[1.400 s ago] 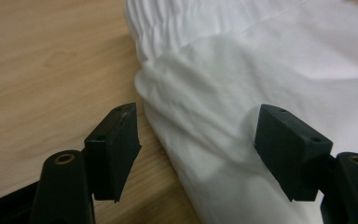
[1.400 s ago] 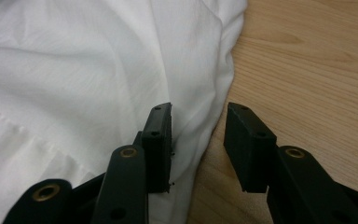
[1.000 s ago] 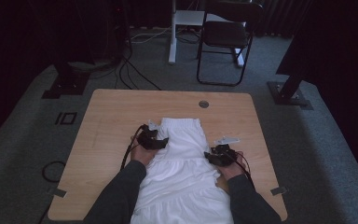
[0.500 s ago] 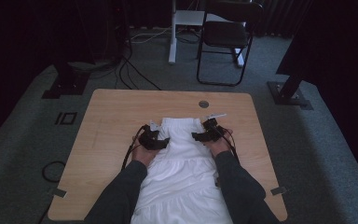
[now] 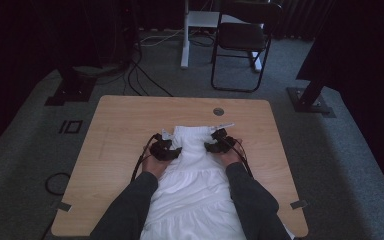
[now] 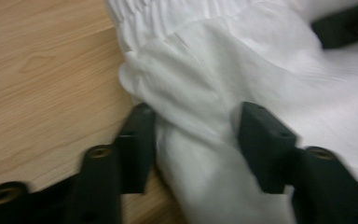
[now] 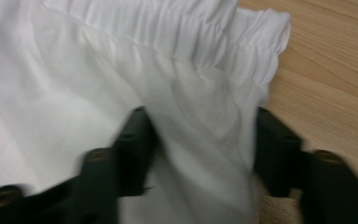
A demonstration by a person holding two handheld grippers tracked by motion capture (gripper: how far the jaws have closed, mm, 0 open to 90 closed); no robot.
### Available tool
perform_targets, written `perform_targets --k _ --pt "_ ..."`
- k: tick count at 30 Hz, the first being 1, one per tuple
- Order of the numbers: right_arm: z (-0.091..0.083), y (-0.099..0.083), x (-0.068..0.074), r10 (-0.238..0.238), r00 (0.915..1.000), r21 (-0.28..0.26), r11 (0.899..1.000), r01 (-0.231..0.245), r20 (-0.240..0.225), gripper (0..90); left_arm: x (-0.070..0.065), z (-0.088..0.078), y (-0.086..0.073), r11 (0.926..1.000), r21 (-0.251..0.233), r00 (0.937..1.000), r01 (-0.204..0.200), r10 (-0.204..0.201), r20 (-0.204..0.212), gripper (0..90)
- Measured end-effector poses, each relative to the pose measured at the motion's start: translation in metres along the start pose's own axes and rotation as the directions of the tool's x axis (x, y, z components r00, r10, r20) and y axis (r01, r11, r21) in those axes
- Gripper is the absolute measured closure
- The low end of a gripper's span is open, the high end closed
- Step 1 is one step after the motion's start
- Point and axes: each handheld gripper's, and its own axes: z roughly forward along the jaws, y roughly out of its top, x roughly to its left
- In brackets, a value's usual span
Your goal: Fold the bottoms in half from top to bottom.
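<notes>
A white gathered garment [image 5: 195, 175] lies flat on the wooden table [image 5: 130, 115], its elastic waistband at the far end. My left gripper [image 5: 166, 149] sits at the waistband's left corner and my right gripper [image 5: 219, 145] at its right corner. In the left gripper view the jaws [image 6: 200, 135] stand half apart, astride a raised fold of the cloth [image 6: 205, 84]; they have just been closing. In the right gripper view the jaws [image 7: 200, 140] also straddle a loose fold of cloth [image 7: 121, 70] beside the waistband, and have just been closing after opening wide. Both views are blurred.
A round grommet hole [image 5: 218, 111] sits near the table's far edge. Beyond the table stand a black chair [image 5: 242, 37], a white desk leg [image 5: 185, 45], floor cables [image 5: 140, 75] and two black stand bases [image 5: 70, 90] [image 5: 312, 100]. Bare wood flanks the garment.
My right gripper moved from lower on the garment's right edge up and inward to the waistband corner, and the top of the garment now looks narrower. The left gripper kept its place.
</notes>
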Motion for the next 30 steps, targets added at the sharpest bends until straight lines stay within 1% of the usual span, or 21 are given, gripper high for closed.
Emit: perform_targets --k 1,2,3,4,5,6,9,13,14,15,16,17,18,19,20,21,22,23,24,28,30 --pt "0.000 0.000 0.000 0.000 1.0000 0.000 1.000 0.000 0.000 50.1 0.000 0.000 0.000 1.0000 0.000 1.0000 0.000 0.000 0.000 58.8" --pt "-0.001 0.000 -0.001 0.021 0.9997 -0.009 1.000 -0.021 -0.016 67.0 -0.002 0.000 0.003 0.9997 0.018 0.9997 0.013 -0.014 0.022 64.5" --pt "-0.001 0.000 -0.001 0.021 0.9997 -0.009 1.000 -0.021 -0.016 67.0 -0.002 0.000 0.003 0.9997 0.018 0.9997 0.013 -0.014 0.022 69.9" --pt "0.000 0.000 -0.005 0.064 0.9968 -0.012 0.998 -0.065 -0.046 79.2 -0.001 0.002 0.007 0.9988 0.041 0.9981 0.028 -0.031 0.053 74.5" --pt "0.000 0.000 -0.007 0.090 0.9935 -0.012 0.996 -0.091 -0.070 82.7 -0.001 0.002 0.007 0.9988 0.041 0.9981 0.028 -0.031 0.053 79.9" --pt "0.001 0.000 -0.009 0.104 0.9910 -0.012 0.994 -0.106 -0.084 84.0 0.001 0.003 0.009 0.9969 0.051 0.9945 0.060 -0.064 0.083 82.5" --pt "0.001 0.001 -0.012 0.108 0.9891 -0.011 0.994 -0.110 -0.100 85.1 0.004 0.003 0.012 0.9969 0.060 0.9951 0.051 -0.056 0.081 84.4" --pt "-0.013 0.013 -0.020 0.108 0.9869 -0.063 0.991 -0.116 -0.120 85.3 0.013 -0.008 0.031 0.9970 0.007 0.9931 0.077 -0.077 0.089 84.8" --pt "-0.017 0.017 -0.021 0.105 0.9870 -0.077 0.990 -0.115 -0.122 85.3 0.015 -0.014 0.038 0.9971 -0.015 0.9935 0.074 -0.072 0.088 84.8" --pt "-0.030 0.029 -0.023 0.093 0.9884 -0.126 0.986 -0.108 -0.121 85.3 0.017 -0.020 0.047 0.9972 -0.038 0.9947 0.065 -0.062 0.083 84.9" --pt "-0.037 0.036 -0.023 0.082 0.9898 -0.150 0.984 -0.099 -0.117 85.3 0.019 -0.033 0.066 0.9955 -0.083 0.9967 0.045 -0.039 0.071 84.9" --pt "-0.037 0.036 -0.023 0.082 0.9898 -0.150 0.984 -0.099 -0.117 85.3 0.019 -0.033 0.066 0.9955 -0.083 0.9967 0.045 -0.039 0.071 84.8" --pt "-0.051 0.051 -0.025 0.070 0.9915 -0.200 0.976 -0.091 -0.110 85.3 0.021 -0.047 0.084 0.9919 -0.125 0.9983 0.021 -0.014 0.057 84.8" --pt "-0.051 0.051 -0.025 0.070 0.9915 -0.200 0.976 -0.091 -0.110 85.3 0.021 -0.047 0.084 0.9919 -0.125 0.9983 0.021 -0.014 0.057 84.8" --pt "-0.066 0.066 -0.027 0.060 0.9925 -0.247 0.965 -0.085 -0.107 85.2 0.022 -0.058 0.100 0.9878 -0.156 0.9990 0.005 0.002 0.044 84.8" --pt "-0.066 0.066 -0.027 0.060 0.9925 -0.247 0.965 -0.085 -0.107 85.2 0.022 -0.058 0.100 0.9878 -0.156 0.9990 0.005 0.002 0.044 84.8" --pt "-0.077 0.078 -0.027 0.046 0.9943 -0.270 0.960 -0.070 -0.096 85.2 0.024 -0.066 0.113 0.9846 -0.175 0.9994 -0.009 0.014 0.032 84.7" --pt "-0.077 0.078 -0.027 0.046 0.9943 -0.270 0.960 -0.070 -0.096 85.2 0.024 -0.066 0.113 0.9846 -0.175 0.9994 -0.009 0.014 0.032 84.7" --pt "-0.083 0.085 -0.027 0.038 0.9954 -0.285 0.957 -0.061 -0.088 85.1 0.025 -0.073 0.123 0.9823 -0.186 0.9996 -0.019 0.023 0.018 84.7" --pt "-0.090 0.091 -0.025 0.026 0.9961 -0.303 0.952 -0.051 -0.085 84.8 0.027 -0.078 0.128 0.9801 -0.198 0.9996 -0.018 0.022 0.017 84.7" --pt "-0.091 0.088 -0.023 0.017 0.9960 -0.292 0.956 -0.042 -0.087 84.5 0.026 -0.079 0.124 0.9817 -0.188 0.9993 -0.028 0.032 0.020 84.6"
